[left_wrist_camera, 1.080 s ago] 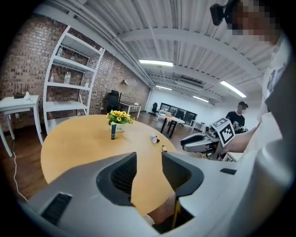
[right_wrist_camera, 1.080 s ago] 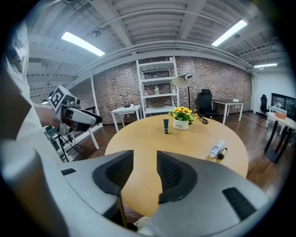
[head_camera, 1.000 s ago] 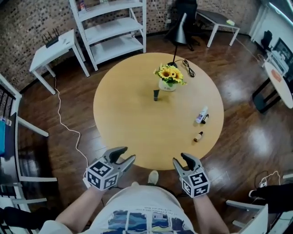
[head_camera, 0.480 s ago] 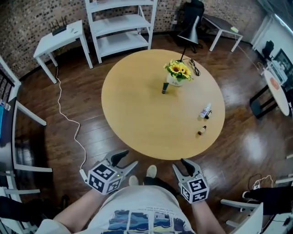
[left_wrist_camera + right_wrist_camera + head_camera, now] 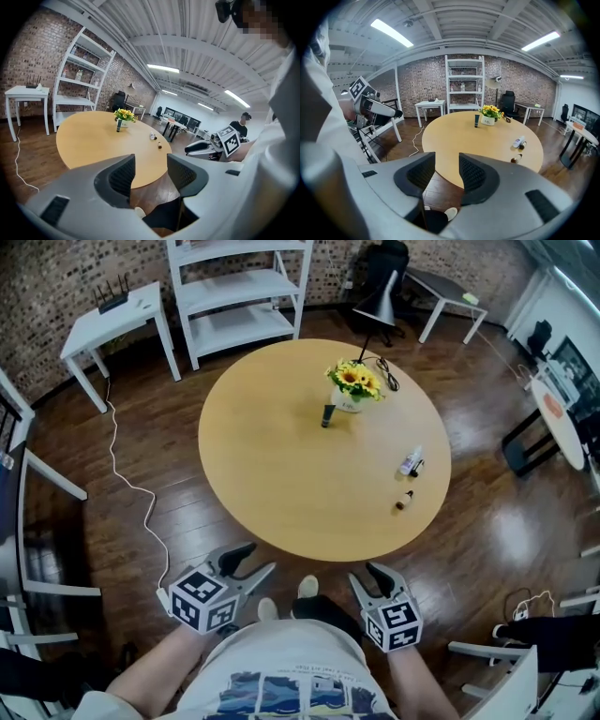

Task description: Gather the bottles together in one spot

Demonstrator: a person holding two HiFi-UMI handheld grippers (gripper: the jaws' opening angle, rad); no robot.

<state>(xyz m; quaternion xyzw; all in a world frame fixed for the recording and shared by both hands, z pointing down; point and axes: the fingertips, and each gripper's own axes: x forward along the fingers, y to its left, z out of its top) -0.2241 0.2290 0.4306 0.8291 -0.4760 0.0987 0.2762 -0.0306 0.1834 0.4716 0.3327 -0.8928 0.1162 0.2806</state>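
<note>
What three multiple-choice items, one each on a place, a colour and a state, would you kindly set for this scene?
1. Where on the round wooden table does the dark upright tube stand?
A. beside the white flowerpot
B. at its near edge
C. at its left edge

2. What colour are the flowers?
A. red
B. yellow
C. blue

3. How is the white plastic bottle placed?
A. standing upright
B. lying on its side
C. upside down on its cap

1 A: the tube stands right next to the pot.
2 B: the petals are yellow.
3 B: it lies flat on the tabletop.
</note>
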